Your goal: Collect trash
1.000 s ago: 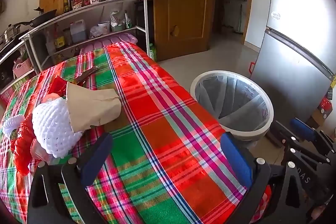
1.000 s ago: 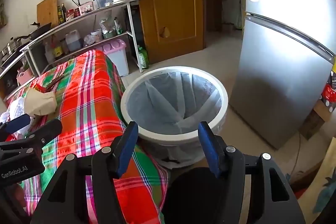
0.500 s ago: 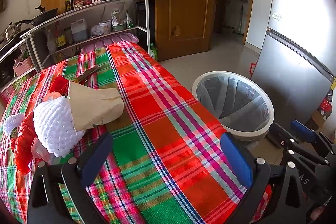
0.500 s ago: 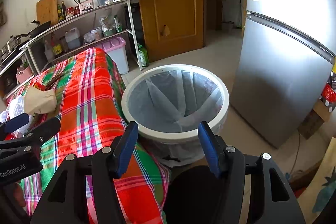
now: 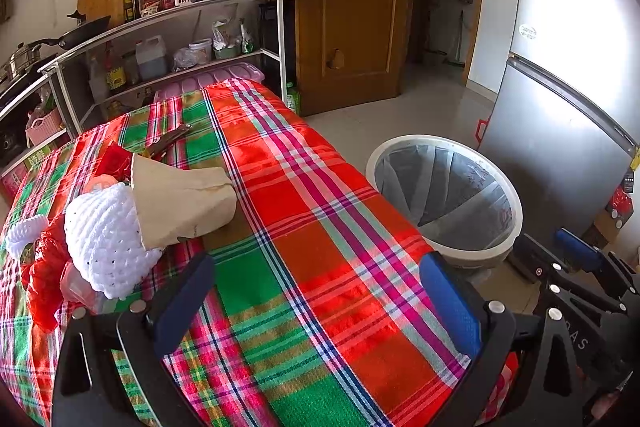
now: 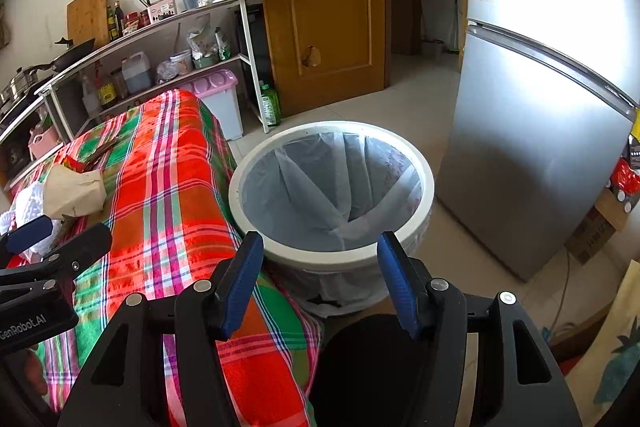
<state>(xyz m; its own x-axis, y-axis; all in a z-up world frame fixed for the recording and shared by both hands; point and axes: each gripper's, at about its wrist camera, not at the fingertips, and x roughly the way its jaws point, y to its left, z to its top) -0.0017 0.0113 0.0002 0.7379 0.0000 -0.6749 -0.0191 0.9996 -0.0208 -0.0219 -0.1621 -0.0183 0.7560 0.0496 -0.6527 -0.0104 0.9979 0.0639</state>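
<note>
A pile of trash lies on the plaid-covered table (image 5: 320, 227) at its left: a brown paper bag (image 5: 180, 199), a white knitted piece (image 5: 104, 239) and red plastic wrappers (image 5: 44, 279). The bag also shows in the right wrist view (image 6: 74, 191). A white bin with a grey liner (image 5: 444, 195) stands on the floor right of the table, seen close in the right wrist view (image 6: 332, 191). My left gripper (image 5: 316, 291) is open and empty above the table's near part. My right gripper (image 6: 320, 279) is open and empty in front of the bin.
A metal shelf rack (image 5: 168, 47) with bottles, a kettle and pans stands behind the table. A wooden door (image 5: 348, 3) is at the back. A silver fridge (image 6: 532, 147) stands right of the bin. A pink-lidded box (image 6: 216, 99) sits by the rack.
Both grippers have drifted slightly; the view has shifted a little. Both stay open and empty, and the trash has not moved.
</note>
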